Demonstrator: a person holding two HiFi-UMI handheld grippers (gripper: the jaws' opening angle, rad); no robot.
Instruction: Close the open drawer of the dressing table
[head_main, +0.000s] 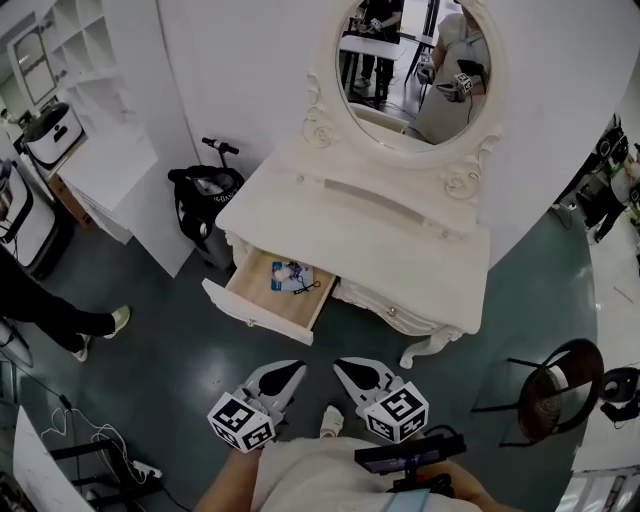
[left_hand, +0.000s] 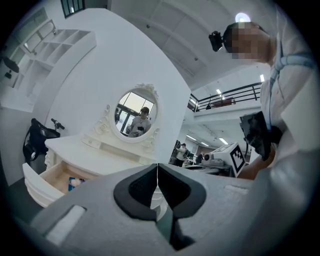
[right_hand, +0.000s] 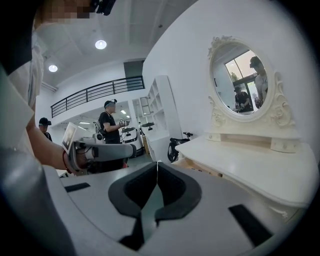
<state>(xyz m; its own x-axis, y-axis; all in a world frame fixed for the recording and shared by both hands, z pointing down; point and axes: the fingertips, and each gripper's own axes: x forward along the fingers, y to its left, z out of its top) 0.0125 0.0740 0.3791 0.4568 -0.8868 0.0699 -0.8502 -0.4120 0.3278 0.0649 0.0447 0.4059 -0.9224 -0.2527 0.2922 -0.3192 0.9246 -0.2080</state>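
Note:
The white dressing table (head_main: 400, 235) with its oval mirror (head_main: 415, 60) stands against the wall. Its left drawer (head_main: 262, 310) is pulled out, showing a wooden bottom with a blue packet (head_main: 290, 276) in it. Both grippers hover over the floor in front of the table, short of the drawer and touching nothing. My left gripper (head_main: 297, 367) is shut and empty, its pads meeting in the left gripper view (left_hand: 157, 167), where the drawer (left_hand: 42, 182) lies to the lower left. My right gripper (head_main: 340, 365) is also shut and empty (right_hand: 158, 165), with the table top (right_hand: 250, 162) to its right.
A black scooter (head_main: 205, 195) is parked left of the table beside a white shelf unit (head_main: 100, 170). A round chair (head_main: 555, 385) stands at the right. A person's leg (head_main: 60, 318) and floor cables (head_main: 100, 440) are at the left.

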